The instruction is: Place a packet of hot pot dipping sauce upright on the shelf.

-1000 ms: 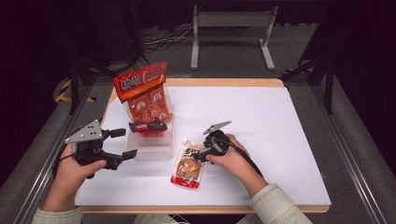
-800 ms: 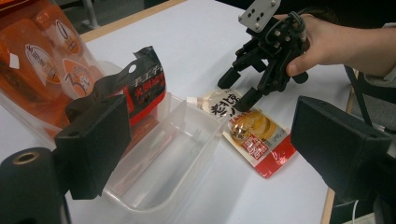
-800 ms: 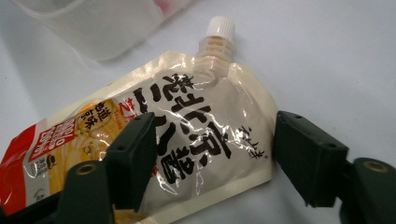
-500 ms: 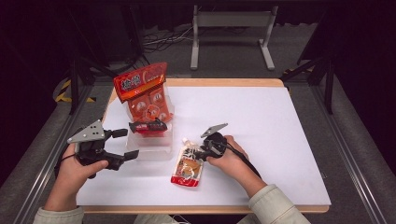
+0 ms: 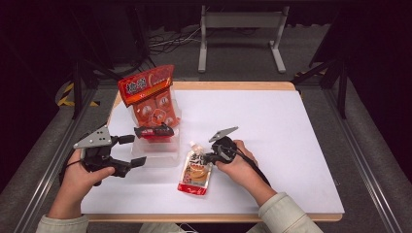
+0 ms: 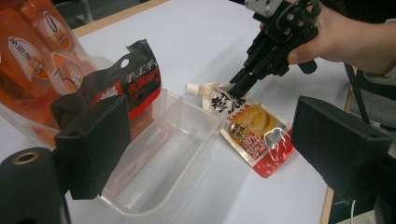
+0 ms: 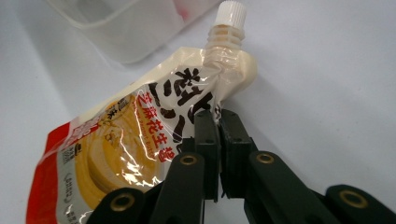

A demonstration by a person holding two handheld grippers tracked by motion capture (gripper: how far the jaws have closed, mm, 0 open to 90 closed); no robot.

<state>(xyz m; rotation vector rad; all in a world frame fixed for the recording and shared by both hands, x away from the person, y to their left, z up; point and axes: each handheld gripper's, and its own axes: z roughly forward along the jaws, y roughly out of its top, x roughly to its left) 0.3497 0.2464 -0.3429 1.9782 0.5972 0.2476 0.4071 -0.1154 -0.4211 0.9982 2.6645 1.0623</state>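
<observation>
While the cream-and-red spouted foil pouch [image 7: 140, 140] lies flat on the white desk [image 5: 291, 126], the right claw [image 5: 208, 158] has just been closing and now pinches the pouch's edge just below its white cap. Beside the pouch, the clear plastic tub [image 6: 168, 154] holds a black-and-red packet [image 6: 126, 84]. The left claw [image 5: 133, 150] stands apart, holding nothing, near the tub.

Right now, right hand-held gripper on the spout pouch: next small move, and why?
Probably lift the spout pouch slightly off the table. The right hand-held gripper has just been closing and now pinches the pouch's edge below the cap, while the clear plastic tub sits open beside it, a likely destination.
</observation>
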